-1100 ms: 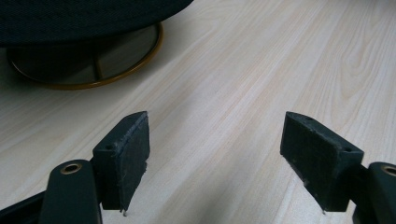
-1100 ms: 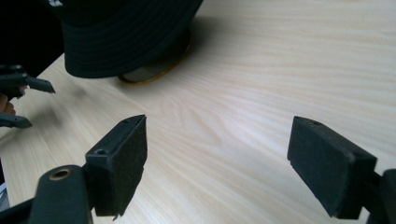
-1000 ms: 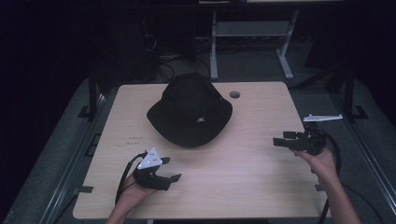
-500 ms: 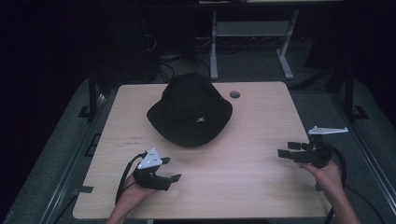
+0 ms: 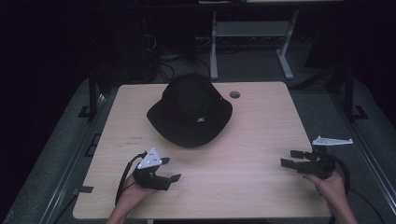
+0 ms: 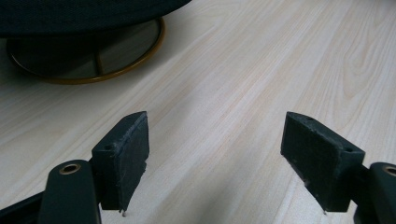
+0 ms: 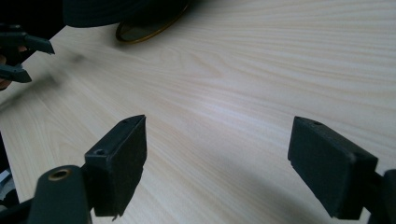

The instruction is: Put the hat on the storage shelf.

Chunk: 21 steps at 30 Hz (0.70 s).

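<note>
A black brimmed hat (image 5: pixel 189 109) rests on the light wooden table (image 5: pixel 261 121), a little back of centre. In the left gripper view its brim (image 6: pixel 70 14) hangs over a gold ring base (image 6: pixel 93 77). My left gripper (image 5: pixel 170 169) lies near the front left of the table, open and empty, pointing right; its jaws (image 6: pixel 224 154) stand wide apart over bare wood. At the front right edge my right gripper (image 5: pixel 289 158) is held in a hand, open and empty, pointing left. Beyond its own jaws (image 7: pixel 224 158) the right gripper view shows the hat (image 7: pixel 116 9) and the left gripper (image 7: pixel 18 51) farther off.
A round cable hole (image 5: pixel 235 94) sits in the table top near the back edge. Behind the table stands a grey metal frame (image 5: pixel 247 30), with cables on the dark floor (image 5: pixel 163 70). Black rails (image 5: pixel 91 93) run along both sides of the table.
The right gripper has come nearer the front edge and dropped lower over the table, still open. Neither the left gripper nor the hat has moved.
</note>
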{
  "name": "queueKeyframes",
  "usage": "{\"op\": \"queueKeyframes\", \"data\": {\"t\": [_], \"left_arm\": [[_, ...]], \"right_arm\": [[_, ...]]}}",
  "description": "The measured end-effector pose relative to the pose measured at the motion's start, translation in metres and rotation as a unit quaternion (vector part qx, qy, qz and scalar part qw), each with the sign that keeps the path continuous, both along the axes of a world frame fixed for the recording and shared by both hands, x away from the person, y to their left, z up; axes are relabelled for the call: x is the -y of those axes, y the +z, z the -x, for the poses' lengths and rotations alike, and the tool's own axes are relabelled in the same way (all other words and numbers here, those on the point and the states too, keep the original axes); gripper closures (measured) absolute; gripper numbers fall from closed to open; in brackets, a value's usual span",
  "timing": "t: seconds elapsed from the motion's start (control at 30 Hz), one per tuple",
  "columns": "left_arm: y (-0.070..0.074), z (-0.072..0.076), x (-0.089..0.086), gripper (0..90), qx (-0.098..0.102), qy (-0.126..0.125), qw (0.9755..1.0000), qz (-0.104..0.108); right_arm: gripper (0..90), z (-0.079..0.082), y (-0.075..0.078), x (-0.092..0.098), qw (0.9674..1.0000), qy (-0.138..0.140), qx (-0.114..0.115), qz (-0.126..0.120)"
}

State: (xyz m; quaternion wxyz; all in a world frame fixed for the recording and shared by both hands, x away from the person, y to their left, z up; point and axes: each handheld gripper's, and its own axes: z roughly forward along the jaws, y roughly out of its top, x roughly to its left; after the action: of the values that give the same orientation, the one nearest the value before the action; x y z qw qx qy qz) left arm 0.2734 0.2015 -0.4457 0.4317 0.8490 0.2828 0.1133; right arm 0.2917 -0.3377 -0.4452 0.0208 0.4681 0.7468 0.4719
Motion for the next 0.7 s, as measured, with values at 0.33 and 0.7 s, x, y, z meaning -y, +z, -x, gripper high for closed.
{"op": "queueKeyframes", "data": {"t": [0.33,0.7], "left_arm": [[-0.001,0.0,0.0,23.3,-0.003,0.0,1.0,0.0],[-0.002,-0.001,0.003,23.3,-0.007,0.0,1.0,0.002]], "right_arm": [[18.9,0.02,-0.008,0.002,1.0,-0.001,0.003,0.0],[18.2,0.036,-0.015,0.001,0.9998,-0.013,0.012,-0.01]]}}
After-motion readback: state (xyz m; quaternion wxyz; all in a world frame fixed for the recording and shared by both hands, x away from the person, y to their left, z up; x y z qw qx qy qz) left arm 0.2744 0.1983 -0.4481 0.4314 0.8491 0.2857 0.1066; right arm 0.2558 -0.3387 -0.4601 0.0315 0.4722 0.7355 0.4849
